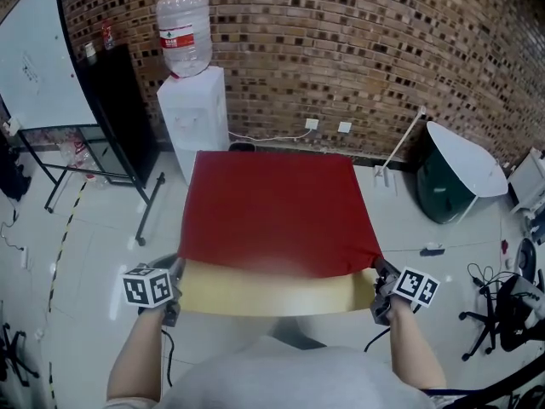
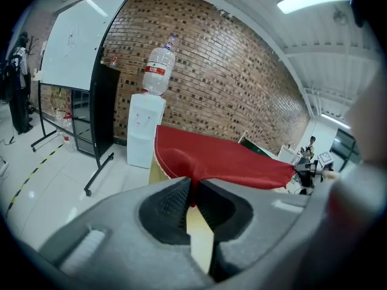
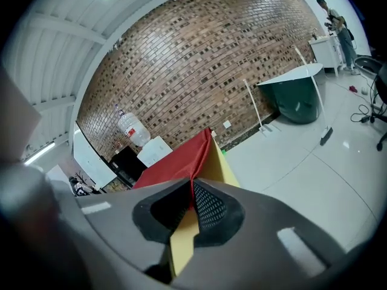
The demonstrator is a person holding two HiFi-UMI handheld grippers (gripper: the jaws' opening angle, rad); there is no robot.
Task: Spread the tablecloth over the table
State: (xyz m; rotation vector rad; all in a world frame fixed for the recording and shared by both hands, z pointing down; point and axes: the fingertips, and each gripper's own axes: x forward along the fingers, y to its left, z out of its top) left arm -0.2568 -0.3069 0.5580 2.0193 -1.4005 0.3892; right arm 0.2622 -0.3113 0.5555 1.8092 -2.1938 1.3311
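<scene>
Both near corners of the red tablecloth (image 1: pixel 272 211) sit pinched in your shut fingers (image 2: pixel 169 205), left gripper (image 1: pixel 176 271) and right gripper (image 1: pixel 381 271). It covers the counter (image 1: pixel 272 290) except the lower strip. It looks light and limp, so hold the corners taut.

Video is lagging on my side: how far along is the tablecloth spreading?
Done: the red tablecloth covers most of the table. In hand: the left gripper and right gripper are each shut on a near corner of it. Left: a bare tan strip of the table nearest the grippers needs covering.
</scene>
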